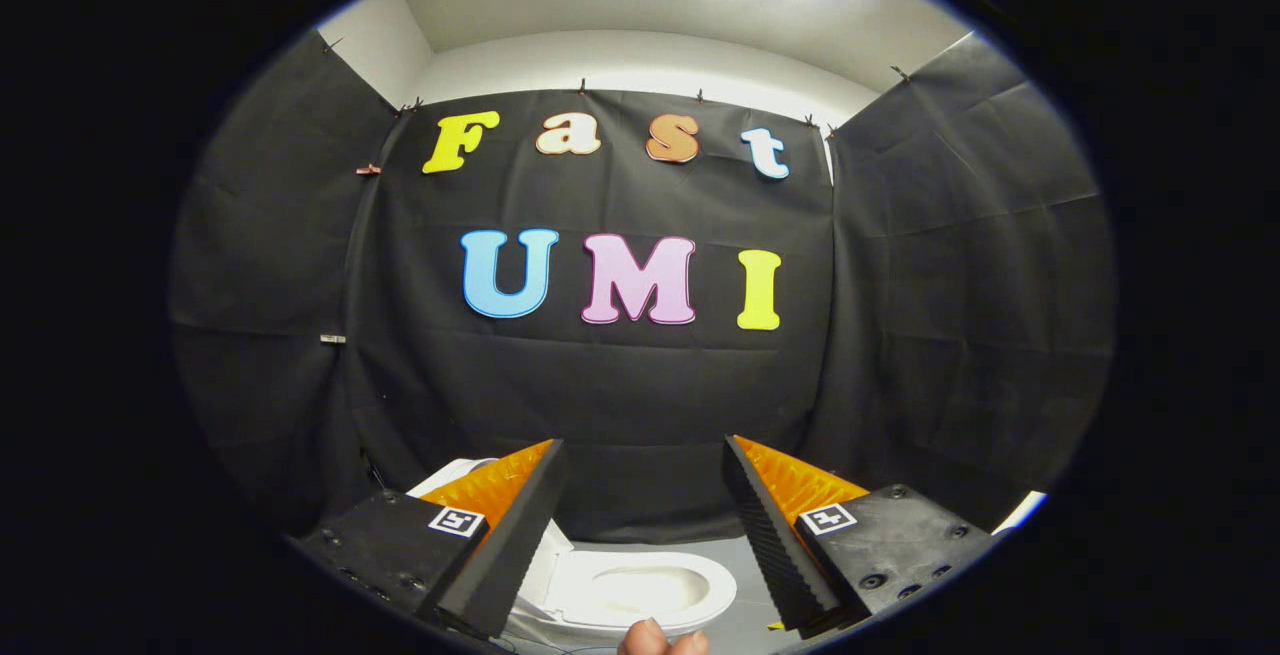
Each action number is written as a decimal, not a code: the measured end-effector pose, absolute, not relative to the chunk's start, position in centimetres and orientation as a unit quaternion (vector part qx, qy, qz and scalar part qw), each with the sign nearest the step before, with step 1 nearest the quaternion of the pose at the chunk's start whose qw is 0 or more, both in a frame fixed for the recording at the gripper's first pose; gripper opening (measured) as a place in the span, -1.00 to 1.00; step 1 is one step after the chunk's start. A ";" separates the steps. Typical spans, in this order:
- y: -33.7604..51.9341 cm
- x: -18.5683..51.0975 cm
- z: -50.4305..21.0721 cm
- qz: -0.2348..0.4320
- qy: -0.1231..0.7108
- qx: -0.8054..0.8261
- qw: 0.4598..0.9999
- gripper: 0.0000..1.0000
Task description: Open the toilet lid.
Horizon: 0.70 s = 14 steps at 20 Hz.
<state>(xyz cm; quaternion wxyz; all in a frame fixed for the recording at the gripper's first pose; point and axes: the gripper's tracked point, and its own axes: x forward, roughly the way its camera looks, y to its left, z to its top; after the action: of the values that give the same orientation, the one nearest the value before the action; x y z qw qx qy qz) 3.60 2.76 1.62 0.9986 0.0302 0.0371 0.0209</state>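
While I hold the gripper (645, 480) high and level, its two fingers stand wide apart with nothing between them, so I read the jaws as released and carrying nothing. Nearest of all, a fingertip or two of a hand (662, 641) pokes up just under the gap between the fingers. Just beyond that, low between the fingers, sits the white toilet (640, 590), small and far below me. I can see the oval seat ring and the pale bowl inside it, which tells me the bowl is uncovered. A white slab rises on the near-left of the bowl, partly hidden behind my left finger; I take that for the lid (545, 560), standing up or leaning away from the seat, though I cannot tell its exact angle. Grey floor (735, 560) shows around the base. Farther off the black cloth wall (620, 395) closes the booth, with a white ceiling (620, 5) and a bright light strip above. My judgement is that the lifting is already done, and what remains, if anything, is only to draw clear
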 end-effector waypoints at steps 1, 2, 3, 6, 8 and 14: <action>2.7 3.5 1.7 0.020 0.037 0.028 0.999 0.97; 2.7 3.6 1.7 0.020 0.036 0.027 0.999 0.97; 2.8 3.5 1.9 0.021 0.035 0.027 0.999 0.97; 2.9 3.5 2.1 0.022 0.033 0.029 0.999 0.97; 3.0 3.4 2.2 0.022 0.033 0.029 0.999 0.97; 3.0 3.4 2.4 0.023 0.031 0.031 0.999 0.97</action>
<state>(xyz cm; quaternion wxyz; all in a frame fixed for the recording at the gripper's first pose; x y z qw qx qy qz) 3.45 3.04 2.37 0.9988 0.0311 0.0312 0.0225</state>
